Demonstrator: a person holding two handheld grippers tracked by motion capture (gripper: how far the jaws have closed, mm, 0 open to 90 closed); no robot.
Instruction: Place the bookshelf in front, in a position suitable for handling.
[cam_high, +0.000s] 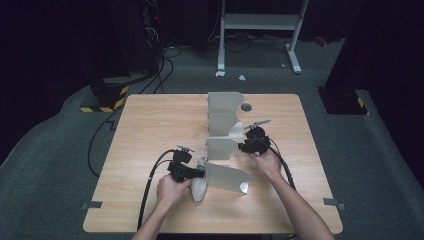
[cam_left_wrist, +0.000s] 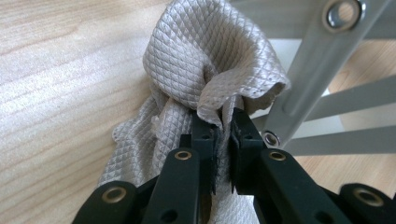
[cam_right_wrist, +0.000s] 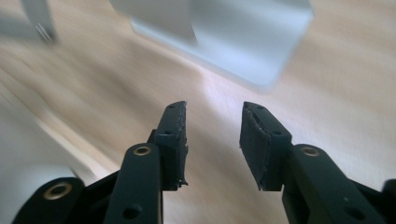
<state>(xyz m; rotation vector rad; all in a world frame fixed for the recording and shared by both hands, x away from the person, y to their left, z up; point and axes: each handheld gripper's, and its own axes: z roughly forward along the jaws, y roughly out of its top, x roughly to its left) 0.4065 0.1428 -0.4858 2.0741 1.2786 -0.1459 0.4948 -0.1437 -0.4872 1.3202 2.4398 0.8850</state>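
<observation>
Cloth (cam_left_wrist: 187, 70): pale quilted fabric bunched on the wooden table (cam_high: 150, 130), near-left of the metal rack (cam_high: 225, 145).
Left gripper (cam_left_wrist: 223, 123): jaws pinching a cloth fold, just beside the rack's near panel.
Right gripper (cam_right_wrist: 212, 135): jaws spread, empty, above bare tabletop by the rack's right side.

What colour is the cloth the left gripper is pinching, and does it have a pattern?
The cloth is silvery grey with a small diamond weave, clearest in the left gripper view.

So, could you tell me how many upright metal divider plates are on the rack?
4, in a row along the rack's base: farthest plate, second plate, third plate by the right gripper, and nearest plate beside the cloth.
</observation>
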